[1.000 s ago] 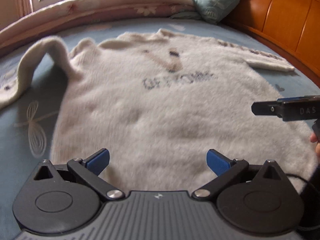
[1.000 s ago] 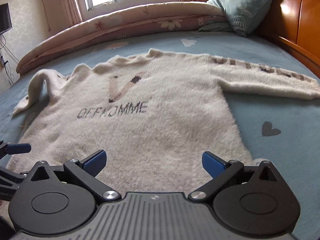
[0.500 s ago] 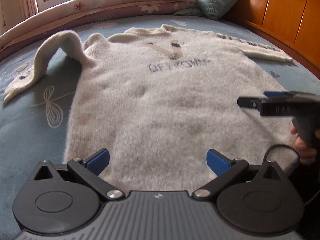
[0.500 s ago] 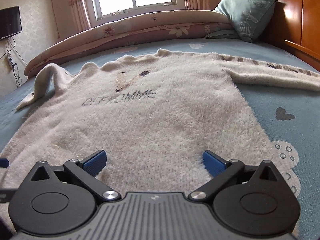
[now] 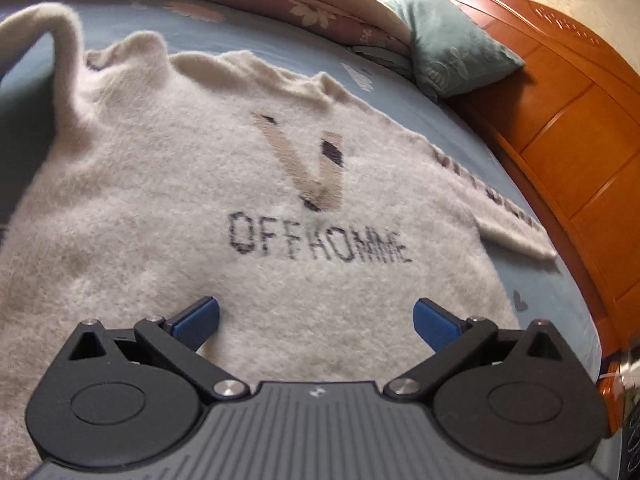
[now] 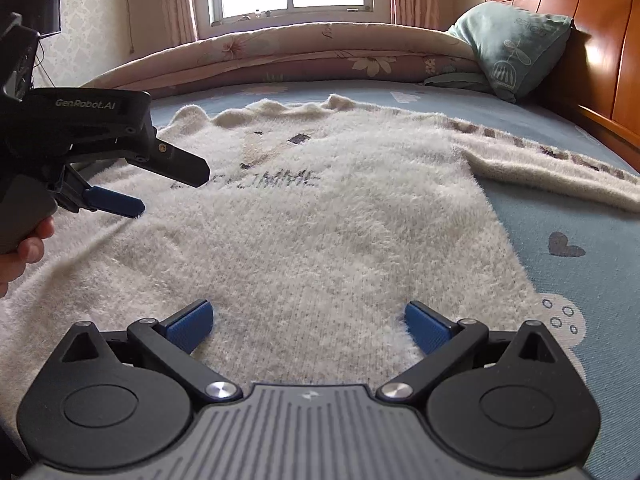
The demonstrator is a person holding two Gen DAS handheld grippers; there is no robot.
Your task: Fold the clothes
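On bed point(image 6: 580, 216): cream sweater point(image 6: 320, 232) flat, face up, right sleeve point(image 6: 560, 168) stretched out, left sleeve point(image 5: 52, 36) apparently humped. No fold made yet. Left gripper point(image 5: 316, 320) and right gripper point(image 6: 308, 322) wide, empty, over hem.

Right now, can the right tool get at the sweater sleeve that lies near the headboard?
Probably yes. The right tool is open over the sweater, and the sleeve lies flat on the bed with nothing between them.
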